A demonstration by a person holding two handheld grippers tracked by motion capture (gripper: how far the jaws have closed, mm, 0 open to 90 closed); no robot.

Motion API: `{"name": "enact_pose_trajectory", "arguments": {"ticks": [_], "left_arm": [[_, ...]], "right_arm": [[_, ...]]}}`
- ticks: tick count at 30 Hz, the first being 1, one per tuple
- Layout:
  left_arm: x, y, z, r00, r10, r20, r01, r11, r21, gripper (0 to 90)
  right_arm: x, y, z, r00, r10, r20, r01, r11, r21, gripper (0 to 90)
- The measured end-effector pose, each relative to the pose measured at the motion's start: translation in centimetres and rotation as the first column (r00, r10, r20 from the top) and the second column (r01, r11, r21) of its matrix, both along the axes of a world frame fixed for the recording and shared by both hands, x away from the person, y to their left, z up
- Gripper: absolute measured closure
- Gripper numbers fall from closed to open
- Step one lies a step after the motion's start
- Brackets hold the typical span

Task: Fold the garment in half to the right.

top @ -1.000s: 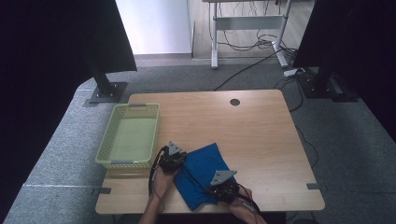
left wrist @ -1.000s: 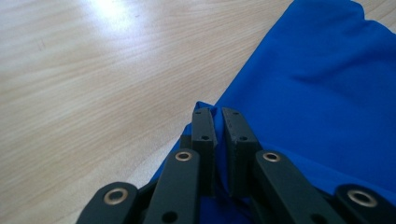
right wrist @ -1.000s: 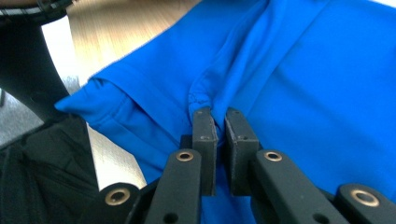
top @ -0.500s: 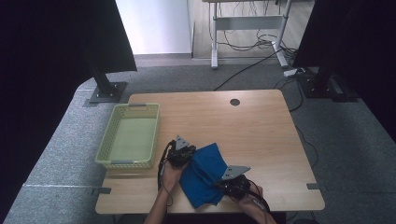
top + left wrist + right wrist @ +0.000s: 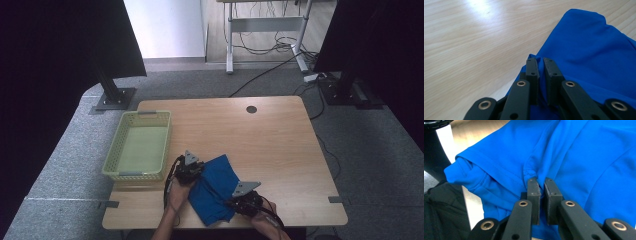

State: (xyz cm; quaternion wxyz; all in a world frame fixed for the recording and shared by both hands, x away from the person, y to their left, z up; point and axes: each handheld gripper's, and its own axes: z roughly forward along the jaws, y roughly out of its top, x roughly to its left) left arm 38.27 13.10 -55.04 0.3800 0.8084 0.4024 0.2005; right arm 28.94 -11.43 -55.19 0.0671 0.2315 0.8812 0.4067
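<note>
Right gripper [image 5: 239, 200]: nearest the desk's near edge, held in the person's right hand; its jaws are clamped on a fold of the blue cloth, with a pinch of fabric and a seam bunched between the pads in the right gripper view [image 5: 539, 185].
Right hand [image 5: 266, 224]: comes in from the bottom edge of the high view, wrapped around the gripper body, a cable trailing beside it.
Blue cloth [image 5: 216, 187]: lies crumpled on the near part of the desk, between the two grippers, one end reaching close to the near edge, the other pointing toward the desk's middle.
Left gripper [image 5: 194, 171]: at the cloth's left edge, just beside the basket's near corner; its jaws are closed on the cloth's edge, a thin ridge of fabric caught between the pads in the left gripper view [image 5: 541, 61].
Left hand [image 5: 177, 192]: grips that gripper from below, forearm running to the bottom of the high view.
Basket [image 5: 115, 159]: pale green, latticed, on the desk's left side, apart from the cloth.
Desk [image 5: 270, 145]: light wood, bare beyond the cloth, with a round dark cable hole [image 5: 251, 109] near its far edge.
</note>
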Motion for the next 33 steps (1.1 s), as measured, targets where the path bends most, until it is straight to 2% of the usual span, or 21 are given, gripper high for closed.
{"name": "enact_pose_trajectory", "arguments": {"ticks": [7, 9, 13, 17, 19, 22, 27, 28, 30, 33], "left_arm": [[-0.7, 1.1, 0.1, 0.9994, 0.031, -0.015, -0.031, 0.9995, -0.011, 83.0], [-0.6, 1.1, 0.6, 0.9995, 0.03, -0.001, -0.03, 0.9992, -0.026, 83.7], [-0.2, 0.5, 1.8, 0.999, 0.012, 0.044, -0.008, 0.9955, -0.094, 83.8], [0.2, -0.5, 2.4, 0.9976, -0.003, 0.069, 0.01, 0.9941, -0.108, 83.8], [0.4, -0.9, 2.4, 0.9978, -0.009, 0.066, 0.017, 0.9934, -0.114, 83.7], [0.8, -1.6, 1.7, 0.9986, -0.029, 0.045, 0.033, 0.9954, -0.09, 83.3], [1.2, -2.3, 0.2, 0.9989, -0.046, -0.009, 0.045, 0.9988, -0.017, 81.9], [1.2, -2.2, 0.1, 0.9987, -0.049, -0.012, 0.049, 0.9988, -0.007, 81.6], [1.1, -2.0, 0.1, 0.999, -0.041, -0.017, 0.041, 0.9991, -0.013, 81.5], [0.8, -1.7, 0.3, 0.9991, -0.041, -0.01, 0.042, 0.9988, 0.024, 81.5]], "right_arm": [[-0.4, 1.4, -0.1, 0.9992, 0.039, -0.002, -0.039, 0.999, 0.014, 84.0], [-0.5, 1.5, 0.0, 0.999, 0.044, 0.006, -0.044, 0.999, 0.021, 84.1], [-0.6, 1.0, 1.1, 0.9989, 0.032, 0.033, -0.034, 0.998, 0.045, 84.1], [-0.6, -0.1, 2.0, 0.9984, 0.005, 0.057, -0.008, 0.999, 0.053, 84.2], [-0.5, -0.8, 2.2, 0.9982, -0.01, 0.059, 0.007, 0.999, 0.053, 84.2], [-0.4, -1.5, 2.2, 0.9984, -0.026, 0.05, 0.023, 0.999, 0.044, 84.2], [-0.5, -1.9, 1.1, 0.9995, -0.026, 0.02, 0.026, 1.0, 0.009, 84.1], [-0.5, -1.8, 0.9, 0.9996, -0.024, 0.017, 0.024, 1.0, 0.002, 84.1], [-0.5, -1.6, 0.6, 0.9997, -0.02, 0.01, 0.02, 1.0, -0.005, 84.2], [-0.5, -1.1, 0.4, 0.9999, -0.011, 0.008, 0.012, 1.0, -0.014, 84.1]]}}
